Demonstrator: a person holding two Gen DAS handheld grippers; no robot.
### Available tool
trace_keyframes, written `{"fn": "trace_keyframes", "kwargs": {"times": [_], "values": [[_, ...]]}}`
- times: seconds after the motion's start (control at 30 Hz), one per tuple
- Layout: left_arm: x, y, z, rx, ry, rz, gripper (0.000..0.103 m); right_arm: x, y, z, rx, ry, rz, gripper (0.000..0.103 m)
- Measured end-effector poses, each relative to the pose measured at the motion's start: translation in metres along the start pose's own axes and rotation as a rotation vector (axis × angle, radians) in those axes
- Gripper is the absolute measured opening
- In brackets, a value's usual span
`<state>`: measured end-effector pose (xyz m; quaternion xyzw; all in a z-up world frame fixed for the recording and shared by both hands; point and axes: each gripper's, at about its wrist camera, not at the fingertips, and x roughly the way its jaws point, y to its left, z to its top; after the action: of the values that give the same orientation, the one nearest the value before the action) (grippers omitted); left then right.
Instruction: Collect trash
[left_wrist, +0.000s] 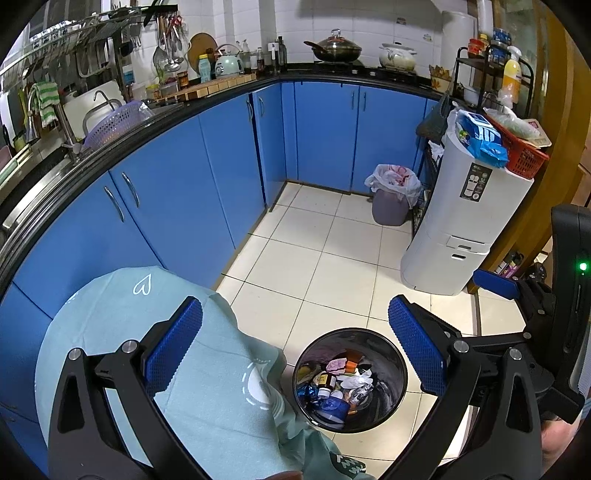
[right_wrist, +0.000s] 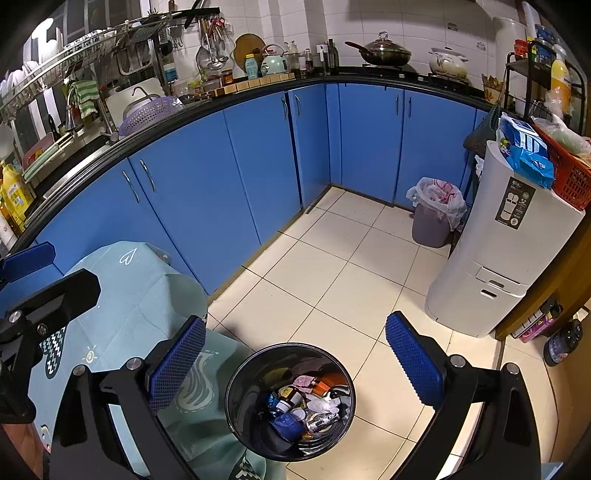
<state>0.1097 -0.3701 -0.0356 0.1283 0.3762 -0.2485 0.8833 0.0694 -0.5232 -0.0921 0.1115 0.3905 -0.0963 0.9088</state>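
A black round trash bin (left_wrist: 391, 354) (right_wrist: 243, 380) stands on the tiled floor below both grippers, holding several pieces of trash: a brown bottle (left_wrist: 327, 380), a blue cup (right_wrist: 288, 424), crumpled paper and wrappers. My left gripper (left_wrist: 295, 350) hangs open above it, nothing between its blue pads. My right gripper (right_wrist: 295, 354) is also open and empty over the bin. A round table under a light teal cloth (left_wrist: 184, 369) (right_wrist: 122, 295) sits just left of the bin. The right gripper's finger shows at the right edge of the left wrist view.
Blue cabinets (left_wrist: 184, 192) under a black counter curve along the left and back. A grey bin with a white bag (left_wrist: 391, 199) stands in the far corner. A white appliance (left_wrist: 450, 221) with a red basket (left_wrist: 524, 151) stands right. Pale floor tiles (left_wrist: 314, 258) lie between.
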Motion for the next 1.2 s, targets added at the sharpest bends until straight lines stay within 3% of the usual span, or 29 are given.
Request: {"fn": "trace_keyframes", "kwargs": {"times": [1.2], "values": [[-0.0025,-0.0028,-0.0029,0.023,0.005,-0.002,0.099,-0.0007,0.0037,-0.0043,0.005,-0.001,-0.003,0.095]]}}
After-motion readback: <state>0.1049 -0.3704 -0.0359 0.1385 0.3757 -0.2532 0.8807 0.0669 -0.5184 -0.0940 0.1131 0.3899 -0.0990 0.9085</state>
